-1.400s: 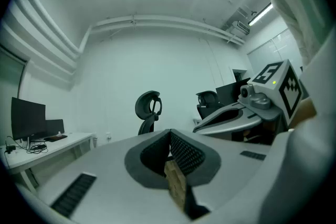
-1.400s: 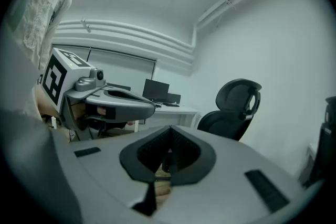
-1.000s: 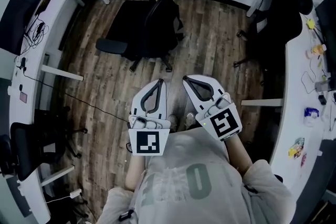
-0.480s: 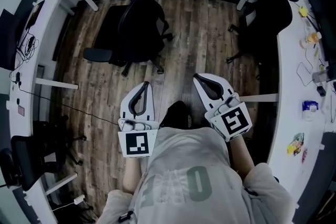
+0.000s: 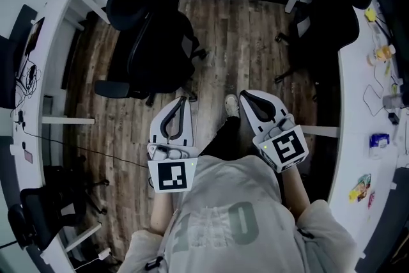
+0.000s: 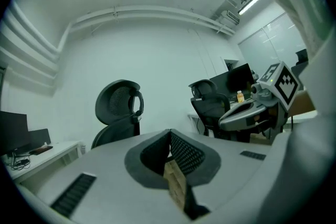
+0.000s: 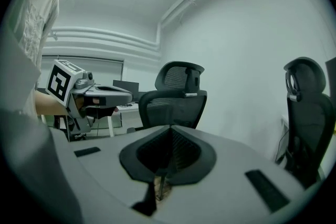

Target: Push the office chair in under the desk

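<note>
since the earlier frames the office chair has slid up and to the left in the head view, a shoe has stepped out between the grippers, and both grippers sit nearer the chair. it stands out on the wooden floor, just off the left desk and not under it, with its headrest towards the far wall.

it looks bulky but should roll easily on its castors. the seat probably swivels and the mesh back gives, so a push on the stiff frame of the back or on the seat rim, kept low and centred, seems surer than one on an armrest, which would likely spin it.

the left gripper and right gripper hover near the chair without touching it, each with its jaws pressed together and nothing between them.

a thin cable trails over the floor from the left desk, whose white leg juts out; either could catch a castor. a second chair stands by the right desk, well apart
</note>
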